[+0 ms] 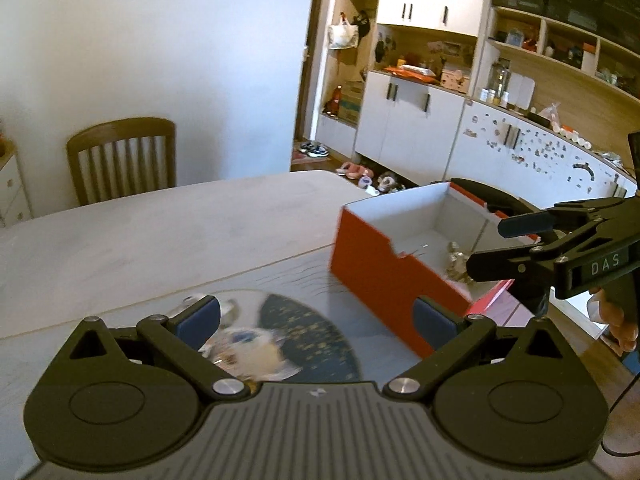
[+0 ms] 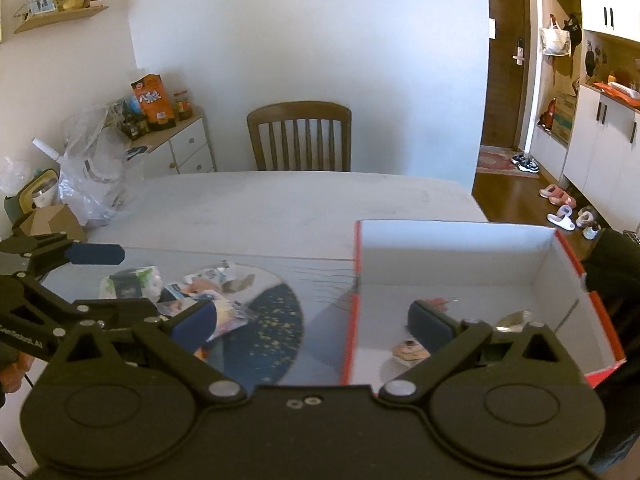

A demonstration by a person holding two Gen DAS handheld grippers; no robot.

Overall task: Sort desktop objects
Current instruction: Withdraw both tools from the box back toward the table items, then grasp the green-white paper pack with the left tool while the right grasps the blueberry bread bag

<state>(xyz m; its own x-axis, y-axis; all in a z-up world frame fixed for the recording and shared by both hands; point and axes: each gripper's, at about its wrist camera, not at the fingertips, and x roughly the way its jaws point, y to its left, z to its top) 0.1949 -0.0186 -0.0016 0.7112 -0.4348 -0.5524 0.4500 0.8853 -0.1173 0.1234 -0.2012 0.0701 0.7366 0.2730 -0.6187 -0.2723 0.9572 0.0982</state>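
An orange box with a white inside (image 1: 380, 276) (image 2: 456, 240) stands on the table's right part. Small wrapped items (image 2: 412, 350) and a shiny foil piece (image 2: 514, 318) lie in it. A pile of snack packets (image 2: 208, 292) (image 1: 248, 344) lies on a grey mat with a dark blue disc (image 2: 276, 320). My left gripper (image 1: 316, 314) is open and empty above the packets. My right gripper (image 2: 312, 322) is open and empty, straddling the box's left wall; in the left wrist view it (image 1: 486, 246) hangs over the box.
A wooden chair (image 2: 300, 136) stands at the table's far side. A white cabinet with bags and bottles (image 2: 160, 128) is at the left. Shoes lie on the floor (image 2: 560, 204) right of the table. The pale table (image 2: 280, 208) stretches beyond the mat.
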